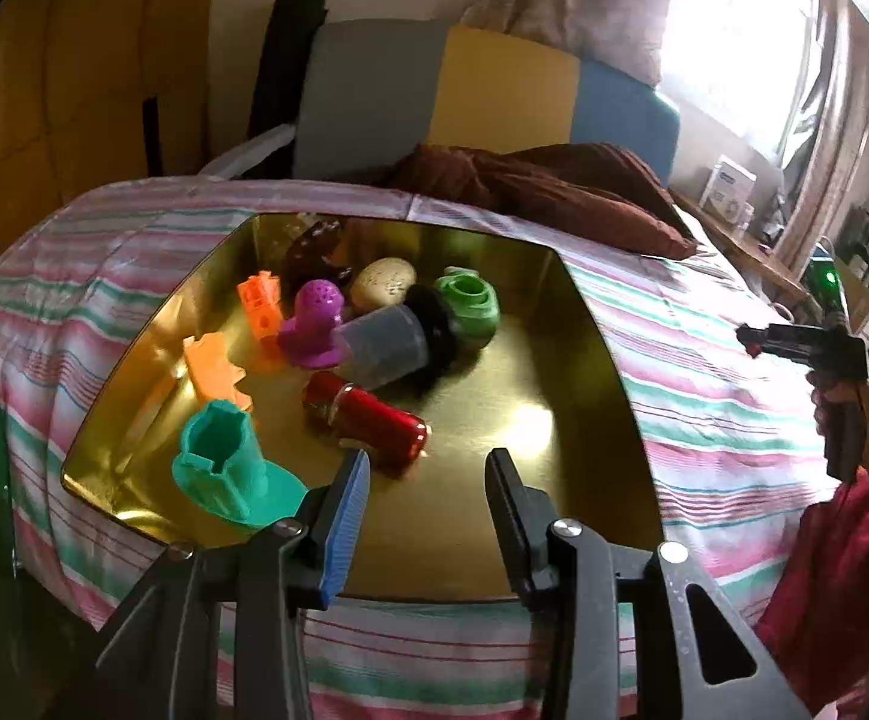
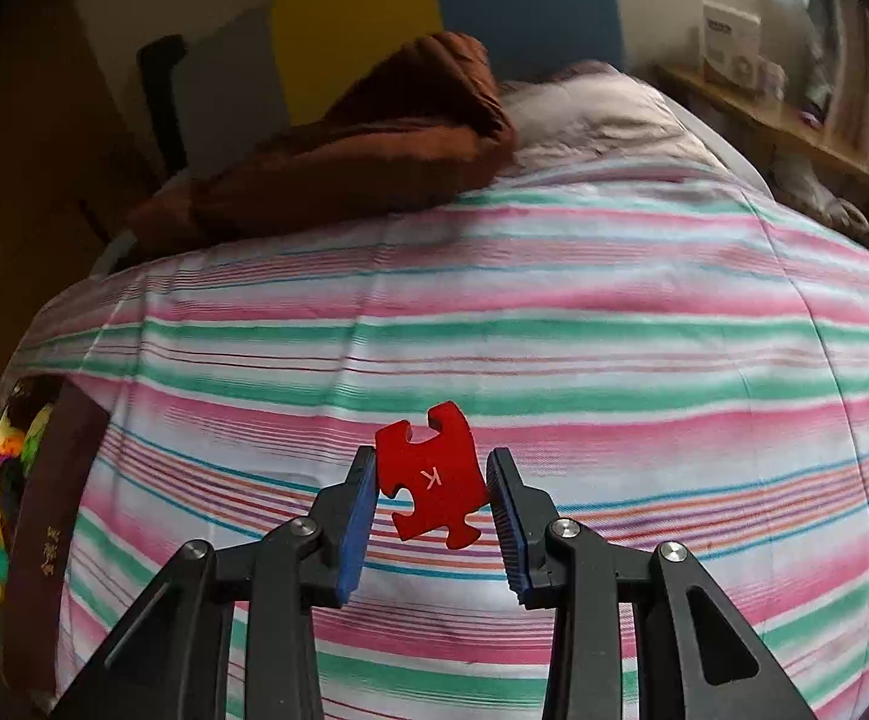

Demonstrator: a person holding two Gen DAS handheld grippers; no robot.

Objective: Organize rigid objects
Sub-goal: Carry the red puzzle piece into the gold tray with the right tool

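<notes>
A gold tray [image 1: 554, 516] lies on the striped bedspread. In it are a red can [image 1: 368, 417] on its side, a teal plastic piece [image 1: 224, 462], orange pieces [image 1: 218, 369], a purple piece [image 1: 311, 327], a grey jar with a black lid [image 1: 392, 345], a green ring-shaped piece [image 1: 470, 300] and a speckled stone [image 1: 383, 282]. My left gripper [image 1: 428, 462] hovers open over the tray's near side, just this side of the can, with nothing between its fingers. My right gripper [image 2: 431, 471] is shut on a red puzzle piece [image 2: 431, 474] marked K, held above the bedspread; the right gripper [image 1: 755, 339] also shows at the right edge of the left wrist view.
A brown pillow [image 1: 554, 192] lies at the head of the bed. The striped bedspread [image 2: 554, 330] spreads wide ahead of the right gripper. A wooden shelf [image 2: 794, 120] with boxes stands at the right. A brown book [image 2: 50, 510] lies at the left of the right wrist view.
</notes>
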